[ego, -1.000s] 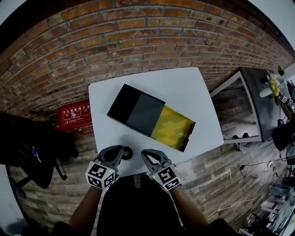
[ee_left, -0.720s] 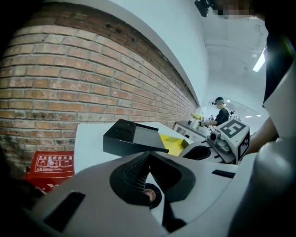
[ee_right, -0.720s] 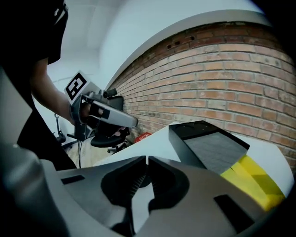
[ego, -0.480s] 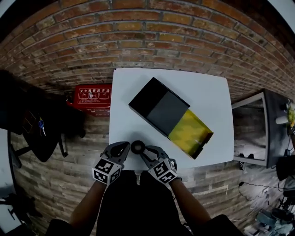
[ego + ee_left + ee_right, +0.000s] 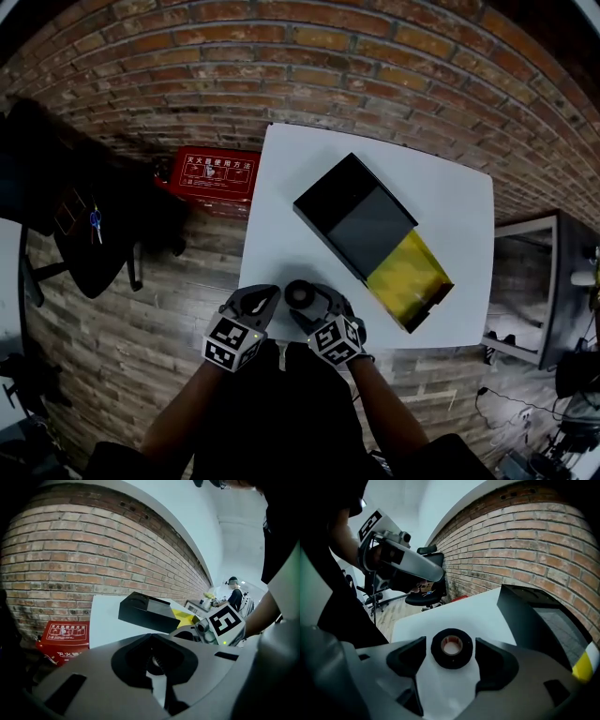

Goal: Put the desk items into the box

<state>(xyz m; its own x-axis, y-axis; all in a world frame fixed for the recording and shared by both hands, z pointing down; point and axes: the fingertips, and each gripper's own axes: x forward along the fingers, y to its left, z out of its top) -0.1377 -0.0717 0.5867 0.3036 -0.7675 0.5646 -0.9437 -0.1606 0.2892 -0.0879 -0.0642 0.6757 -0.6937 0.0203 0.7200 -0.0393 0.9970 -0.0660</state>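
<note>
White table: black tape roll, tan core, was framed ungripped near front edge by just-opened jaws of right gripper; left gripper was seen closed.

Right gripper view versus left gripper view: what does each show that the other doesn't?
Only the right gripper view: the black tape roll lying on the white table between the right gripper's jaws, which have just been opening and do not touch it. It also shows an office chair. Only the left gripper view: the left gripper's jaws together with nothing between them, and a person at a far desk. Both: that table, the black box with its yellow inside, and the brick wall.
</note>
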